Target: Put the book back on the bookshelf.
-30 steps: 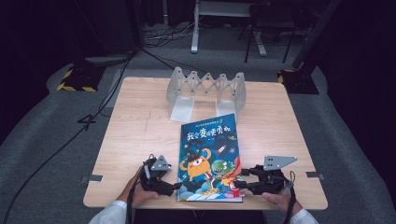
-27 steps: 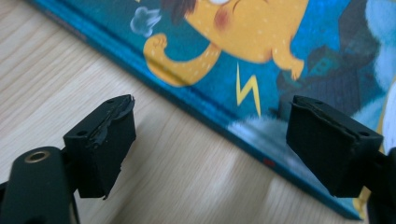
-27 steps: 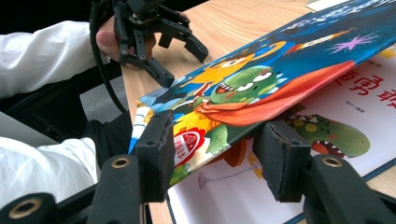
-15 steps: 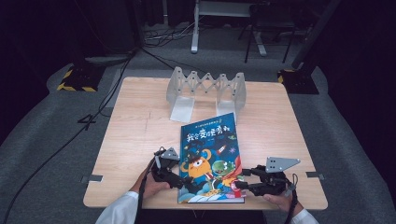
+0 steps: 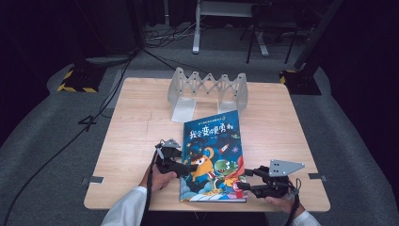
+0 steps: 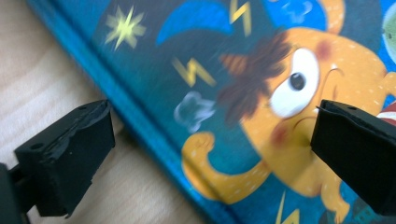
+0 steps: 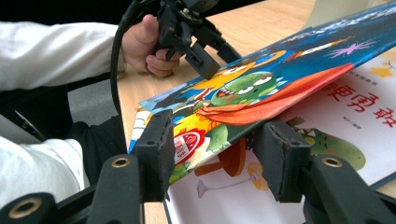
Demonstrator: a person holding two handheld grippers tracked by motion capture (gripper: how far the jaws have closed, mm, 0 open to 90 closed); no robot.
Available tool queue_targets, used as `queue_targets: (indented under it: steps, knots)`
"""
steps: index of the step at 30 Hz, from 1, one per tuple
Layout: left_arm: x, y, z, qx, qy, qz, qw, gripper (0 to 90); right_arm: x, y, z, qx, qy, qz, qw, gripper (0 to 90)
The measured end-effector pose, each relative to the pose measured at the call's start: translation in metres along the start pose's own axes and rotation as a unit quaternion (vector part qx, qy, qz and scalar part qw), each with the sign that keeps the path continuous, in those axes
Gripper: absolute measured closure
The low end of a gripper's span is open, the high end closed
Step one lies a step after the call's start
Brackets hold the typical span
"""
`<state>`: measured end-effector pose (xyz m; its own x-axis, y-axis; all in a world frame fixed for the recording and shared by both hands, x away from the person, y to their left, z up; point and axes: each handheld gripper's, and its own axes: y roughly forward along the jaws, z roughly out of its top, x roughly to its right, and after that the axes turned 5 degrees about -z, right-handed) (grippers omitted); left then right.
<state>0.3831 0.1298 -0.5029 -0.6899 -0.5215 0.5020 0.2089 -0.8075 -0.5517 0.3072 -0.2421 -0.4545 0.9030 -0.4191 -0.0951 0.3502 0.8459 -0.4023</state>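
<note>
A picture book (image 5: 214, 155) with a blue cover and cartoon monsters lies on the wooden table (image 5: 131, 127), near the front edge. My left gripper (image 5: 188, 165) is at the book's left side. Its jaws have just been opening and stand wide. In the left gripper view the left gripper (image 6: 212, 135) straddles the spine edge of the book (image 6: 233, 93) without pressing on it. My right gripper (image 5: 243, 179) is at the book's near right corner. In the right gripper view the front cover (image 7: 261, 88) is raised off the first page, its edge between the wide-apart jaws of the right gripper (image 7: 217, 144).
A grey folding zigzag rack (image 5: 207, 87) stands at the back of the table with a pale flat panel (image 5: 183, 110) in front of it. Cables run over the grey floor at the left. A hand (image 7: 149, 42) and white sleeve hold the left gripper.
My left gripper has moved away from the front edge and to the right, onto the book's left edge, and its jaws have spread. The right gripper has stayed put.
</note>
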Motion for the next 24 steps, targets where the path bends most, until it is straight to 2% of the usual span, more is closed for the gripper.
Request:
queue_targets:
  steps: [1, 2, 3, 6, 9, 10, 11, 14, 16, 17, 18, 19, 21, 23, 24]
  knots:
    - [-0.002, -0.001, -0.001, 0.001, -0.001, -0.017, 0.9999, 0.4, -0.001, -0.001, 0.000, 0.001, -0.003, 0.000, 1.0000, 49.4]
    - [-0.001, -0.002, -0.001, 0.001, 0.005, -0.020, 0.9998, 0.5, -0.003, -0.002, 0.000, 0.003, -0.014, 0.000, 0.9999, 49.4]
    - [0.002, -0.002, 0.001, 0.000, 0.023, -0.021, 0.9995, 0.5, -0.004, -0.002, 0.000, 0.002, -0.017, 0.000, 0.9998, 49.4]
    - [0.004, -0.001, 0.002, -0.005, 0.023, -0.023, 0.9995, 0.0, -0.005, -0.002, 0.001, 0.003, -0.025, 0.001, 0.9997, 49.4]
    - [-0.001, -0.001, 0.001, -0.008, 0.021, -0.050, 0.9985, 1.4, -0.006, -0.003, 0.001, 0.005, -0.032, 0.002, 0.9995, 49.4]
    - [-0.002, 0.000, 0.001, -0.010, 0.022, -0.065, 0.9976, 1.3, -0.007, -0.003, 0.001, 0.007, -0.035, 0.002, 0.9994, 49.4]
    - [-0.002, 0.001, 0.001, -0.009, 0.022, -0.068, 0.9974, 1.0, -0.008, -0.003, 0.002, 0.008, -0.041, 0.002, 0.9991, 49.4]
    - [-0.001, -0.001, 0.003, -0.013, 0.030, -0.069, 0.9971, 1.5, -0.008, -0.003, 0.002, 0.006, -0.045, 0.000, 0.9990, 49.4]
    - [0.001, -0.005, 0.004, -0.015, 0.041, -0.061, 0.9972, 2.6, -0.007, -0.003, 0.001, 0.004, -0.048, 0.000, 0.9988, 49.5]
    - [0.002, -0.009, 0.004, -0.004, 0.047, -0.056, 0.9973, 4.6, -0.006, -0.002, 0.001, 0.001, -0.050, -0.003, 0.9988, 49.5]
    - [0.002, -0.012, 0.004, 0.003, 0.050, -0.053, 0.9973, 12.8, -0.004, -0.002, -0.001, -0.009, -0.053, -0.011, 0.9985, 49.6]
    - [0.004, -0.018, 0.004, 0.020, 0.058, -0.046, 0.9971, 12.8, -0.004, -0.002, -0.001, -0.009, -0.053, -0.011, 0.9985, 49.6]
    - [0.010, -0.028, 0.005, 0.049, 0.085, -0.032, 0.9947, 21.5, -0.003, -0.001, -0.004, -0.028, -0.064, -0.036, 0.9969, 49.8]
    - [0.020, -0.035, 0.006, 0.058, 0.118, -0.024, 0.9910, 26.7, -0.002, 0.001, -0.006, -0.042, -0.075, -0.056, 0.9947, 50.9]
    - [0.026, -0.037, 0.006, 0.060, 0.137, -0.034, 0.9882, 29.6, -0.001, 0.003, -0.008, -0.048, -0.075, -0.063, 0.9940, 52.7]
